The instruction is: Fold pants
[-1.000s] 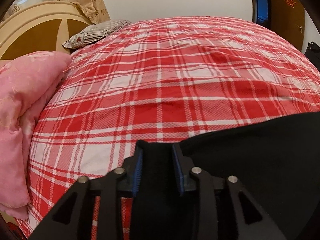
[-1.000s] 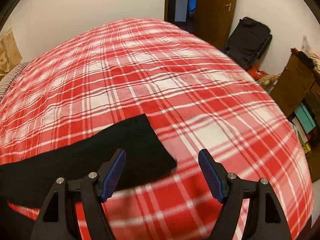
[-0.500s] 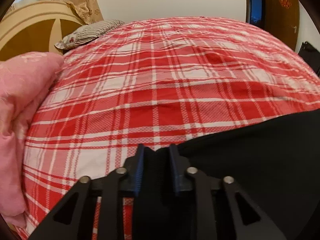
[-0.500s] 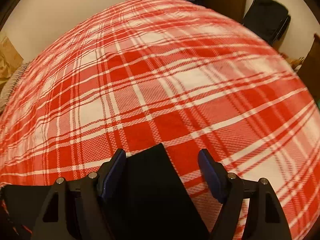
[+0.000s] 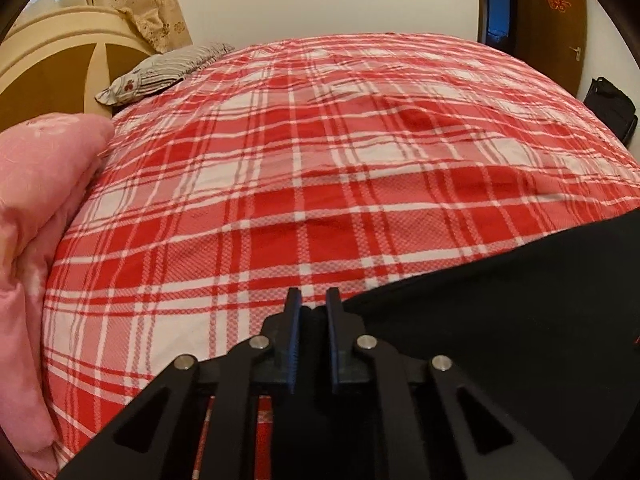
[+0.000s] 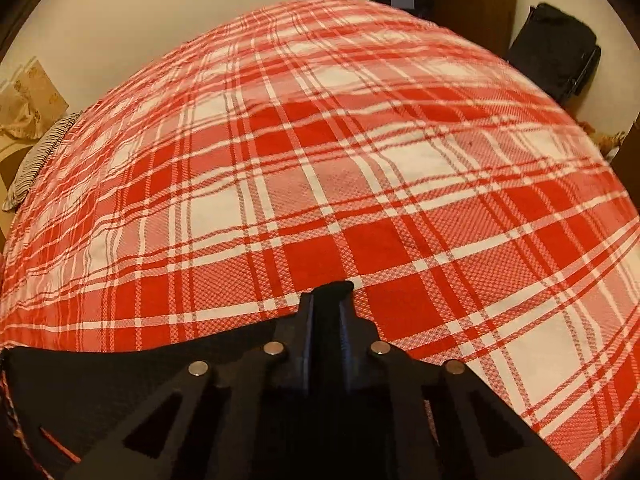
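1 black pants, L gripper + R gripper clamped

Most of the black pants cannot be read: in the left wrist view they run off the right and lower edges of the frame, and the left tongs cover the pinched corner. In the right wrist view the pants leave the lower left edge, and the right tongs hide all but a small tip. The pink quilt is cut off at the left edge.
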A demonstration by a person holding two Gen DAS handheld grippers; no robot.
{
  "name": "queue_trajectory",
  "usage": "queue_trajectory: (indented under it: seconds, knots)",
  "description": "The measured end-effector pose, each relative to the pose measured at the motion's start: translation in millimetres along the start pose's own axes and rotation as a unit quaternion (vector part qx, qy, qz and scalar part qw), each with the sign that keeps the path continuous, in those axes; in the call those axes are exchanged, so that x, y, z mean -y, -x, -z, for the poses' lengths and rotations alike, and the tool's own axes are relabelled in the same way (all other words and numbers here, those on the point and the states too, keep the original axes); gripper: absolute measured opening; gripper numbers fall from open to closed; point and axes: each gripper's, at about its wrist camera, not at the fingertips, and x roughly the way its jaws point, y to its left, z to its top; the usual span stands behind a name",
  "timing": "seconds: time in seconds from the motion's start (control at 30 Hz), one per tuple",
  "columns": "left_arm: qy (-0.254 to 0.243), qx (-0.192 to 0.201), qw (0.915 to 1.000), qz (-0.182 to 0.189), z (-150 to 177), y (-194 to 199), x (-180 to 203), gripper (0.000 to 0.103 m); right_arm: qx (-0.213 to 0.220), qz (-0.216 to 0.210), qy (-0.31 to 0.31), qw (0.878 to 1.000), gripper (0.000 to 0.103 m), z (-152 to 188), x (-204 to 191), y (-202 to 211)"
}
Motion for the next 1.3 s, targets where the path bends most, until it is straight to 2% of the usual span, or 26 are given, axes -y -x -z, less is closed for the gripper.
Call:
queue_trajectory:
  seconds: [0.43,0.63,0.87,1.0,1.1,1.3]
  knots:
    - [0.021,0.062,0.9972,0.035,-3,49,-13,0.012,0.101,-0.021,0.005,0.995,0.01,14,-8,97]
    - [0.039,0.09,0.9934,0.06,3,73,-18,0.011,0.154,-0.053,0.003,0.987,0.01,38,-2,147]
    - [0.058,0.128,0.9856,0.093,26,110,-24,0.011,0.212,-0.095,-0.006,0.973,0.008,84,21,198]
    - [0.071,0.151,0.9796,0.112,49,132,-29,0.011,0.225,-0.099,-0.009,0.969,0.007,117,36,214]
    - [0.074,0.165,0.975,0.129,73,143,-31,0.011,0.223,-0.106,-0.036,0.968,0.007,142,57,218]
    - [0.08,0.153,0.9747,0.143,124,138,-33,0.011,0.194,-0.1,-0.073,0.973,0.006,195,92,202]
